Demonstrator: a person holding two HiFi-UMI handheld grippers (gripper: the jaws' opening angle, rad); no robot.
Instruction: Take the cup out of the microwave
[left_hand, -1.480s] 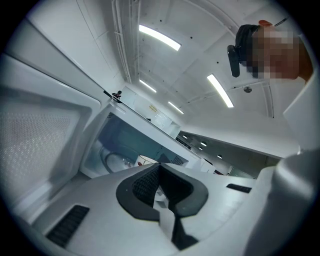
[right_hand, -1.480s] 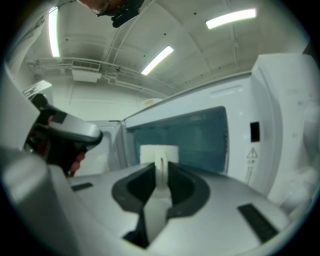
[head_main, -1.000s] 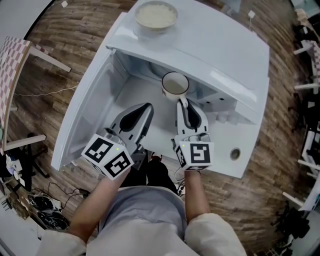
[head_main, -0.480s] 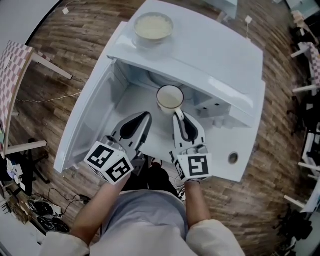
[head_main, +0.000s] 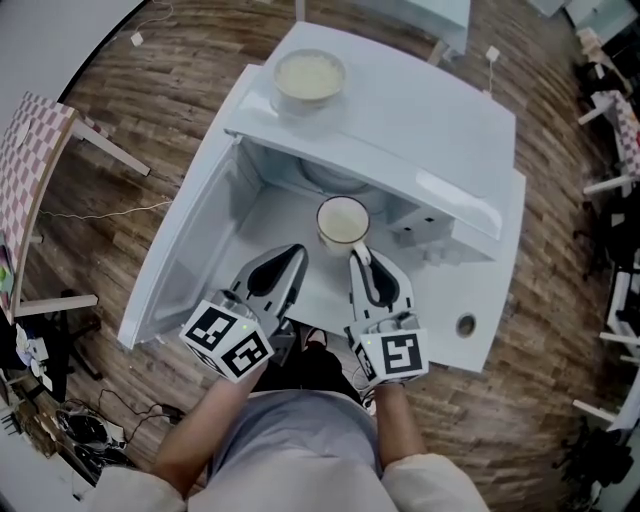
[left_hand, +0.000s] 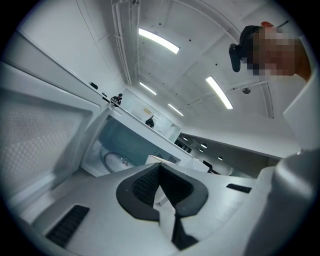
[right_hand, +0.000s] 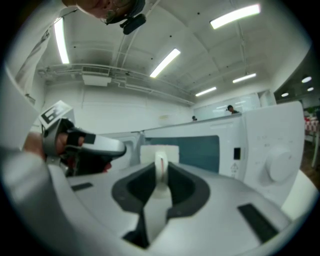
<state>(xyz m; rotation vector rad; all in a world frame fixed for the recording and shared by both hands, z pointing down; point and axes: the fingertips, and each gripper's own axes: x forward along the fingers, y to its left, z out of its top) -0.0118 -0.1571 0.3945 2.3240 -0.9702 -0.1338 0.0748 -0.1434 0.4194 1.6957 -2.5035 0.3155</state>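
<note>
A white cup (head_main: 343, 222) with pale liquid in it hangs at the mouth of the white microwave (head_main: 420, 110), just in front of the cavity's top edge. My right gripper (head_main: 357, 257) is shut on the cup's handle (right_hand: 160, 172); in the right gripper view the cup (right_hand: 159, 151) sits straight ahead between the jaws. My left gripper (head_main: 295, 252) is beside it on the left, jaws together and holding nothing. In the left gripper view the cavity (left_hand: 120, 145) and its glass turntable (left_hand: 116, 161) lie ahead.
The microwave door (head_main: 185, 240) stands swung open at the left. A bowl (head_main: 310, 77) of pale food rests on top of the microwave. The control panel with its knob (head_main: 466, 325) is at the right. Wooden floor lies all around.
My right gripper has drawn the cup back out from under the cavity's top edge, toward the person. The left gripper has stayed about where it was.
</note>
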